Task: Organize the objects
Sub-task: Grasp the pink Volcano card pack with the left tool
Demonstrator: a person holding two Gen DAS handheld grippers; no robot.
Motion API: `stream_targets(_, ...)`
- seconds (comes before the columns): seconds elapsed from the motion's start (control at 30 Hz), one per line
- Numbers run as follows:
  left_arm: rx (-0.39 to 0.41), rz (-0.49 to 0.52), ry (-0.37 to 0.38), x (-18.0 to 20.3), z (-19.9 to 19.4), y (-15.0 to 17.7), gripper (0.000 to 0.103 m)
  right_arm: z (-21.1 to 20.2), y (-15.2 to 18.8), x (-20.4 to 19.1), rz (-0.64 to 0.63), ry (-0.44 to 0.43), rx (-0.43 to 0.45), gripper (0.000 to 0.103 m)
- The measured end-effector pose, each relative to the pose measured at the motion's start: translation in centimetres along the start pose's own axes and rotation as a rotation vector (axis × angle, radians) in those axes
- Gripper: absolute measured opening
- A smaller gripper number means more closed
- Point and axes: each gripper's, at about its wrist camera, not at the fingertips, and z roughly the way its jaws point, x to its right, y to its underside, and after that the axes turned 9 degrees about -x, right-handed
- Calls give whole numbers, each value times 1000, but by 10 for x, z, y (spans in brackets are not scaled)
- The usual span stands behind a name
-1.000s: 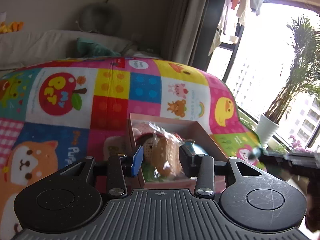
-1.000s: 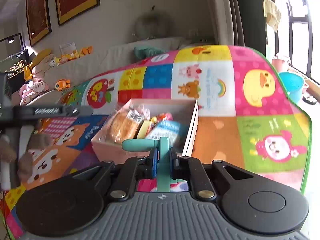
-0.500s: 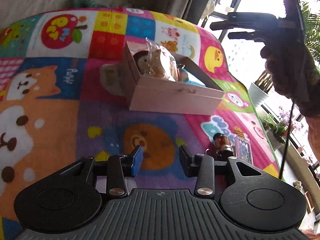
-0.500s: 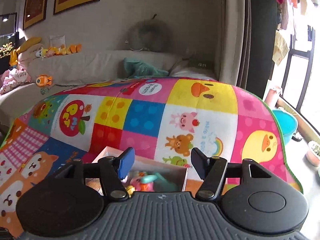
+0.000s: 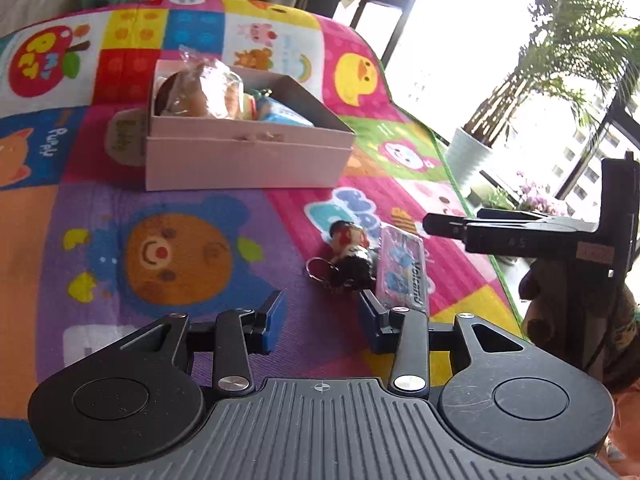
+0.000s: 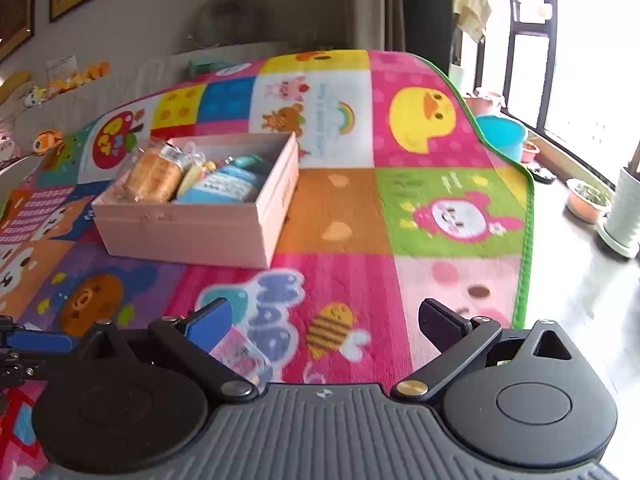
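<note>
Pink cardboard box (image 5: pixel 244 156) sits open on the patchwork play mat (image 5: pixel 180 248), filled at its left end: wrapped bread (image 6: pixel 154 178) in clear plastic, a blue packet (image 6: pixel 224 188) beside it, a teal piece (image 6: pixel 250 159) behind that packet. Box right end is bare inside.

Loose items lie on the mat in front of the box, nearer the left tool: a small figurine keychain (image 5: pixel 350 258) with metal ring, dark body, red-and-brown head, and touching its right side a flat pink-and-blue card pack (image 5: pixel 402 270).

Left tool (image 5: pixel 320 322) is partly open, nothing between the blue pads, hovering just short of the keychain. Right tool (image 6: pixel 326 320) has jaws opening wide, nothing between them, only mat below.

Left wrist view alone shows the keychain, the whole card pack, the right tool (image 5: pixel 448 226) from the side with the hand (image 5: pixel 568 312) that holds it, and a potted palm (image 5: pixel 472 156) by the window right of the box. Right wrist view alone shows the box interior clearly, the mat's green edge, the floor with a blue basin (image 6: pixel 502 134) and plant pots right of the box, framed pictures on the wall behind it, and one blue pad of the left tool (image 6: pixel 38 342) at the left edge. Only a corner of the card pack (image 6: pixel 240 354) shows there.
</note>
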Motion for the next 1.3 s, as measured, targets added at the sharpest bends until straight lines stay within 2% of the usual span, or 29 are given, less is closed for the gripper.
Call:
stream_targets(0.07, -11, 17, -8, 9, 2, 1, 44, 5, 18, 3, 34, 29, -5, 101)
stream_targets(0.17, -13, 27, -18, 18, 3, 2, 44, 9, 34, 17, 151, -7, -15, 103)
stream_targets(0.37, -33, 46, -22, 34, 13, 0, 44, 13, 40, 45, 322, -51, -18, 103)
stream_targets(0.47, -43, 96, -27, 49, 21, -6, 44, 11, 41, 47, 339, -58, -3, 103)
stream_targets(0.6, -65, 158, -84, 68, 41, -19, 43, 10, 42, 50, 362, -71, 9, 103)
stream_targets(0.77, -105, 197, -91, 85, 71, -35, 45, 10, 44, 54, 383, -91, 17, 103)
stream_targets(0.83, -131, 218, -123, 91, 83, -35, 45, 10, 44, 54, 387, -94, 18, 103)
stream_targets(0.93, -116, 264, -163, 99, 84, -31, 43, 10, 45, 55, 394, -100, 21, 103)
stream_targets(1.03, -121, 251, -157, 96, 80, -30, 33, 10, 45, 56, 399, -106, 24, 103)
stream_targets(1.3, -131, 192, -113, 79, 64, -20, 30, 11, 44, 54, 383, -95, 16, 103)
